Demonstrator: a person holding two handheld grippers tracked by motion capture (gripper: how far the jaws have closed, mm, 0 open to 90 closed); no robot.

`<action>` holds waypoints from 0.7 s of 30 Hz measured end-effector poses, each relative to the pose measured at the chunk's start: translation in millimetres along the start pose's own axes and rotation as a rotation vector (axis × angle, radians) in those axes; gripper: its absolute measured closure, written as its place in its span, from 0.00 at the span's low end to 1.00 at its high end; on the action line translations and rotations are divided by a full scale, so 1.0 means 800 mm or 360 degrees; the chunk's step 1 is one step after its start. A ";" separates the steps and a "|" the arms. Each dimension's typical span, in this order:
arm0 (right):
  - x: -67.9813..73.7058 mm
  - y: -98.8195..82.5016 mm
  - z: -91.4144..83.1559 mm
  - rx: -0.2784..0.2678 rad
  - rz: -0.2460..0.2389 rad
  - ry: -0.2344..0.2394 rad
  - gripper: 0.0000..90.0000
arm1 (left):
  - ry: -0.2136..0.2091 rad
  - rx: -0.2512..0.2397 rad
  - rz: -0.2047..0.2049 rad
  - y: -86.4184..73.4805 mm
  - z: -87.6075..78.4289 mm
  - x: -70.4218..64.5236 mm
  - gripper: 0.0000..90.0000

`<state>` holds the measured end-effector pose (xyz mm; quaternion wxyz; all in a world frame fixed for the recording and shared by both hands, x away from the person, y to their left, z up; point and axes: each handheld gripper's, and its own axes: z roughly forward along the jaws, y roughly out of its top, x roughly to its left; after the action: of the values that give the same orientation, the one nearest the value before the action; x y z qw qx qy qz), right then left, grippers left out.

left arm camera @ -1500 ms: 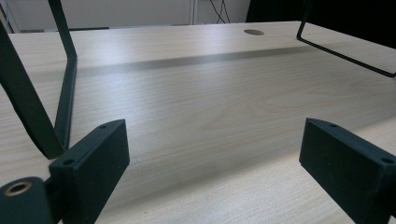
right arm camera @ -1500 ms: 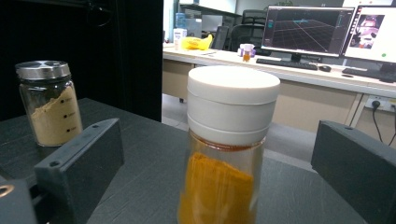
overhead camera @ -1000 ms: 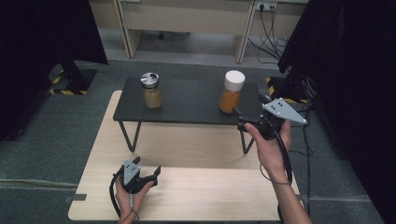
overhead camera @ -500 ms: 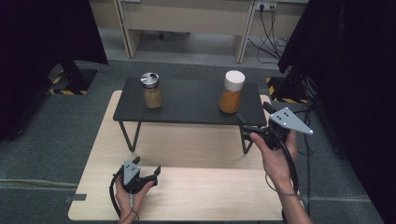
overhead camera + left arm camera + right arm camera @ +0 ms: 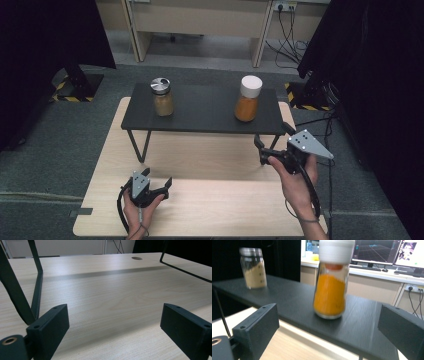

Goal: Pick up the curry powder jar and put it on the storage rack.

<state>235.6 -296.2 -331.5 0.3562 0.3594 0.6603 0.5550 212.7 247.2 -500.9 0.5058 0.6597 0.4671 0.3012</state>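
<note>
Nothing grasped yet. Right hand-held gripper (image 5: 270, 141), jaws wide and empty, faces the orange jar (image 5: 247, 98) standing upper centre-right on the black shelf (image 5: 205, 112). Left hand-held gripper (image 5: 159, 181) rests open on the desk (image 5: 225, 200).

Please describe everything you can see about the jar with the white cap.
The jar with the white cap is a clear, glass-looking cylinder topped by a wide white cap. Orange powder fills most of it, with something reddish showing just under the cap. It stands upright and closed on the right part of the black shelf. Only the shelf touches it. The right gripper points at it with open jaws, still apart from it.
</note>
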 end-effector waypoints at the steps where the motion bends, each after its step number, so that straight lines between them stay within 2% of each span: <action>1: 0.001 -0.013 -0.002 0.0014 -0.0003 0.0002 0.04 | 0.0000 0.0001 0.0003 0.000 0.000 0.000 0.08; 6: 0.003 -0.037 -0.005 0.0029 -0.0026 0.0003 0.04 | 0.0003 -0.0008 -0.0002 -0.001 0.000 0.000 0.08; 11: 0.006 -0.064 -0.013 0.0043 -0.0017 0.0008 0.04 | 0.0004 -0.0001 0.0002 0.000 0.000 0.000 0.08; 16: 0.009 -0.092 -0.019 0.0113 -0.0021 0.0030 0.04 | 0.0006 0.0001 0.0000 0.000 0.000 -0.001 0.08; 21: 0.011 -0.129 -0.022 0.0202 0.0028 0.0030 0.04 | 0.0012 -0.0003 0.0001 0.000 0.000 -0.001 0.08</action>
<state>208.0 -309.7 -431.5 0.3217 0.3818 0.6943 0.5183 211.9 246.3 -501.0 0.5046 0.6583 0.4684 0.3043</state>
